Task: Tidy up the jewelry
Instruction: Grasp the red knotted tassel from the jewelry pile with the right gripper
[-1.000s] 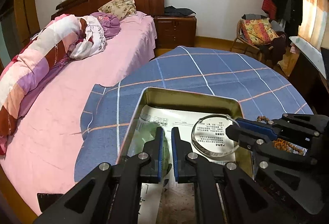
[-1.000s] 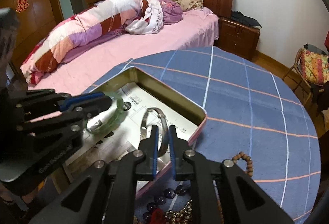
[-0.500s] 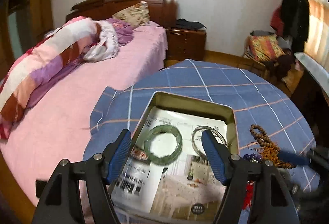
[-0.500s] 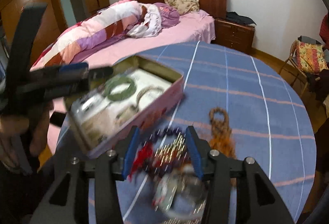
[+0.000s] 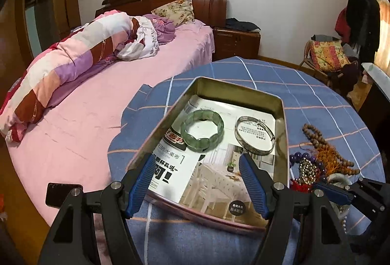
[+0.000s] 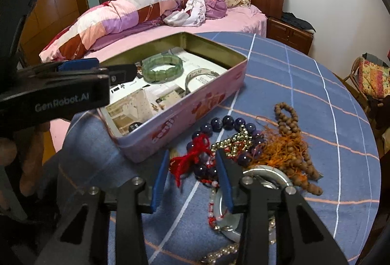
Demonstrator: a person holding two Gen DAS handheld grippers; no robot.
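A round surface [image 5: 316, 99] covered in a blue checked cloth stands beside a bed [image 5: 121, 94] with pink sheets. On the surface sits an open rectangular tin [image 5: 281, 123] with pink outer walls, lined with a printed magazine page [image 5: 195, 175].

Inside the tin lie two bracelets, side by side and apart from each other: a green stone bracelet [image 5: 202, 130] on the left and a thin silver bangle [image 5: 254, 135] on the right. Both lie flat on the page.

The left gripper [image 5: 197, 182] hovers over the near end of the tin. Its blue-padded fingers [image 5: 140, 183] are spread wide and hold nothing.

Just beside the tin's right wall lies a tangled heap of jewelry on the cloth. It includes a string of dark purple beads [image 6: 226, 122], a red tassel [image 6: 192, 159], a gold-coloured chain [image 6: 235, 143], a string of brown wooden beads [image 6: 291, 128] with an orange tassel [image 6: 280, 150], a metal ring [image 6: 270, 176], and a pale bangle [image 6: 226, 223] with a strand of red and white beads across it.

The right gripper [image 6: 192, 179] hangs low over this heap. Its fingers [image 6: 159, 182] are parted and empty, with the red tassel and some purple beads showing between them; whether they touch the heap cannot be told.
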